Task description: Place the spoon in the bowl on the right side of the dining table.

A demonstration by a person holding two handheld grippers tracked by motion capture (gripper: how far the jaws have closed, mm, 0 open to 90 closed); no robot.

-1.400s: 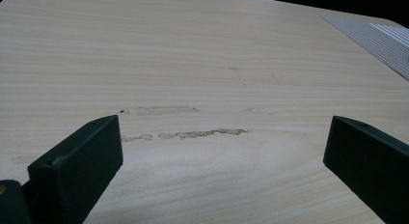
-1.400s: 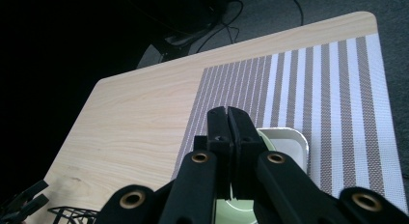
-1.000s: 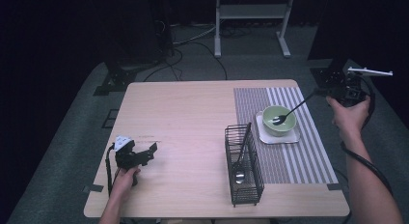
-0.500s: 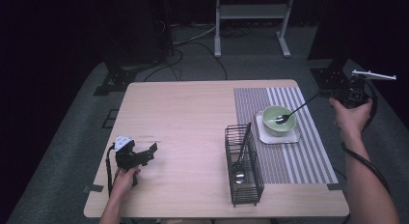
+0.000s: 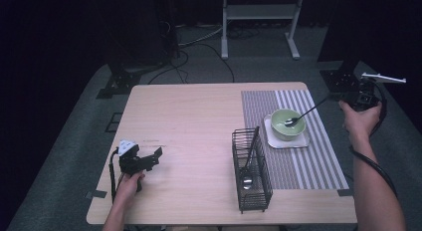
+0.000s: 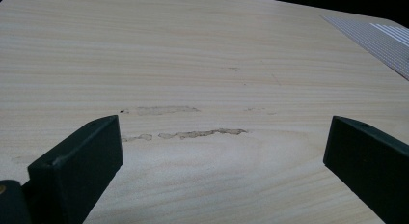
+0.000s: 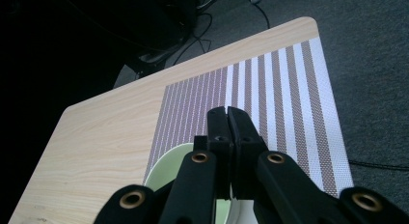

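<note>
- No text, label, brand, number or sign can be read in any of the views.
- The table [image 5: 199, 121] bears only wood grain and a few faint smears.
- The striped mat [image 5: 298, 141] carries a plain stripe pattern with no lettering.
- The green bowl [image 5: 286, 124] and the wire rack [image 5: 251, 171] show no marking.
- The left tool [image 5: 142, 161] and the right tool [image 5: 356, 94] are black with no legible print; the white part on the left one is too small to tell.
</note>
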